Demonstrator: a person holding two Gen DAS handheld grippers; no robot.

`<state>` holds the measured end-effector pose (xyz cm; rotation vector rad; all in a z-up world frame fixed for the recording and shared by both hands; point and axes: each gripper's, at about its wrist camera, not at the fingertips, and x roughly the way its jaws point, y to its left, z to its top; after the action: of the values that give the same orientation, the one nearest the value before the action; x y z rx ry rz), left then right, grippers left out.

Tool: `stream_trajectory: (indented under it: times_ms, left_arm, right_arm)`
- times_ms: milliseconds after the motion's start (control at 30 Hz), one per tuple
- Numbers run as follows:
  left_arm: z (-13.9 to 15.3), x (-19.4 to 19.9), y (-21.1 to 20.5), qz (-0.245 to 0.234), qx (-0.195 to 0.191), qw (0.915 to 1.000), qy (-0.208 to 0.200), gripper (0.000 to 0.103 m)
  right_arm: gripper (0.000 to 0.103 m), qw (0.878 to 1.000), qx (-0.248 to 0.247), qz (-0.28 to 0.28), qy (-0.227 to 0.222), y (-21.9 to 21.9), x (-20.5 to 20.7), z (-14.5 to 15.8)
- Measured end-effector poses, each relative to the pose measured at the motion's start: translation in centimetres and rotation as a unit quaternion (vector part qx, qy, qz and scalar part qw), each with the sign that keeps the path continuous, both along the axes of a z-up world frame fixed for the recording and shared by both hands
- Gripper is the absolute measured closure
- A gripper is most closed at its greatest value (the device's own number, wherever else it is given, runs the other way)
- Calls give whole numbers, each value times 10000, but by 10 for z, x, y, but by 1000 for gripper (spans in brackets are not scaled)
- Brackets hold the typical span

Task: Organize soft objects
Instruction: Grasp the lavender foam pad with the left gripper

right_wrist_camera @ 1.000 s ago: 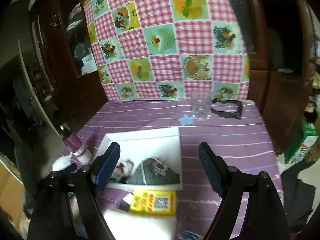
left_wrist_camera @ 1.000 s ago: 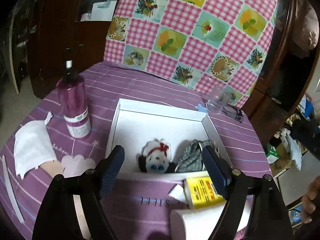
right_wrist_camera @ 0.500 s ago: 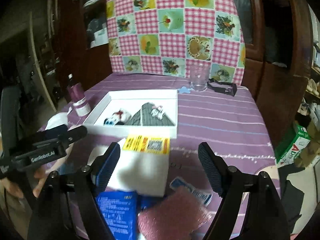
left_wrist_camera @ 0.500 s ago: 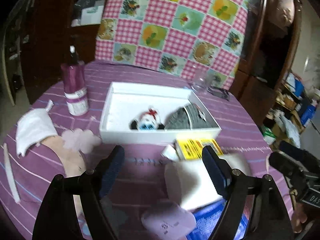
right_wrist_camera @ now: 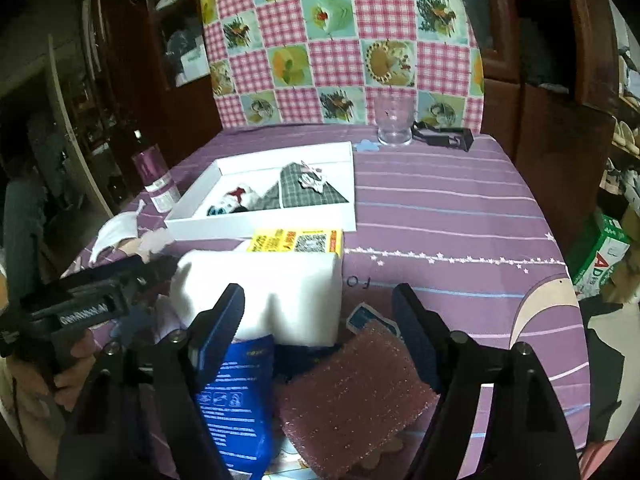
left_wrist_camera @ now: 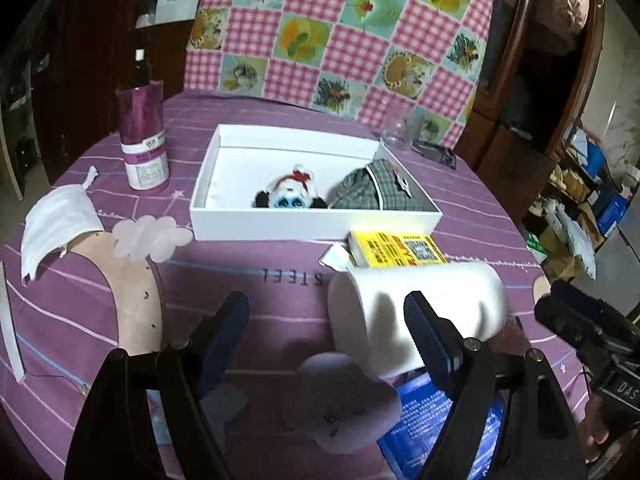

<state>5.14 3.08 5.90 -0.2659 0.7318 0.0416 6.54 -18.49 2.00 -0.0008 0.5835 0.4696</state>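
1. Sponge, dark pink and coarse, lies flat near the table's front edge, just beside our white foam block.
2. Our right gripper is closing above it, not touching.
3. Our left gripper hangs spread, empty.

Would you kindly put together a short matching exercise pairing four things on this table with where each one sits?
Things:
1. plush toy
2. purple bottle
3. clear glass
4. maroon sponge

Places:
A. near edge of the table, between the right gripper's fingers in its view
B. inside the white box, beside the grey checked cloth
C. far end of the table, by the checkered fabric
D. standing outside the box, on its left in the left wrist view

Pairs: 1-B, 2-D, 3-C, 4-A
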Motion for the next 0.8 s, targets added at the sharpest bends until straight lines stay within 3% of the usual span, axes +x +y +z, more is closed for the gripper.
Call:
stream_trajectory:
  times_ms: [433,567,800]
  left_arm:
    - [0,-2,-1,-40,-1,9999,104,23]
    - [-1,-1,-1,-59,-46,9998,183,23]
    - [2,-4,1,-158,-180,9996,178,23]
  right_arm:
    - [27,9997,-141,-176,-30,7,-5,-1]
    - [27,9995,-120,-238,163,5,-1,-3]
    - [29,9987,287,-193,366,-6,-1,1]
